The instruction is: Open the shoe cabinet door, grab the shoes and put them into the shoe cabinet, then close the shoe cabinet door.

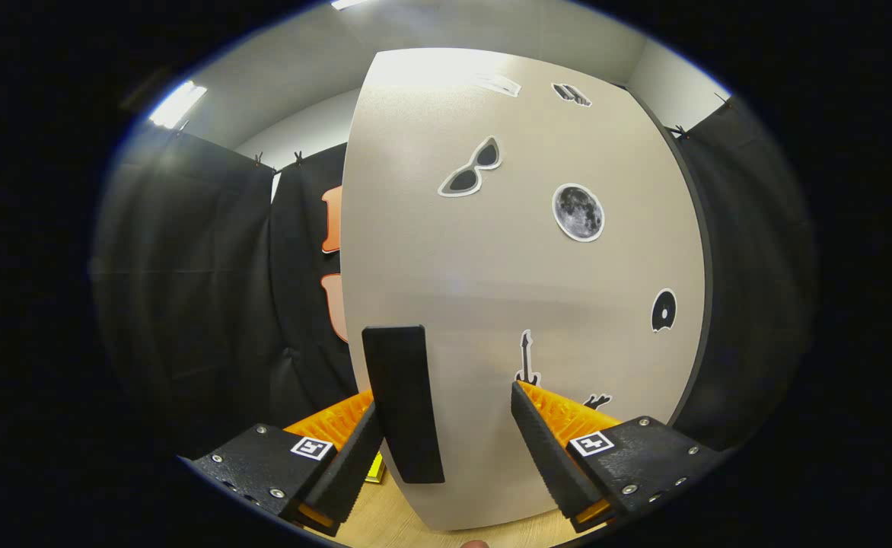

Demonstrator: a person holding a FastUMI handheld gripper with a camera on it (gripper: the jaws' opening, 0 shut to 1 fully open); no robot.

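Jaws: gripper (446, 449) spread wide, grasping nothing.
Handle (403, 403): between jaws, hard by left one; contact unclear.
Door (522, 281): just ahead, stickered.

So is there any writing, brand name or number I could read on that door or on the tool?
No readable words or numbers.
Cabinet door: picture stickers, no text: sunglasses, moon, disc, guitar; two stickers near the top are too blurred to tell.
Gripper, open around the door's dark handle: square coded markers, patterns, not letters.
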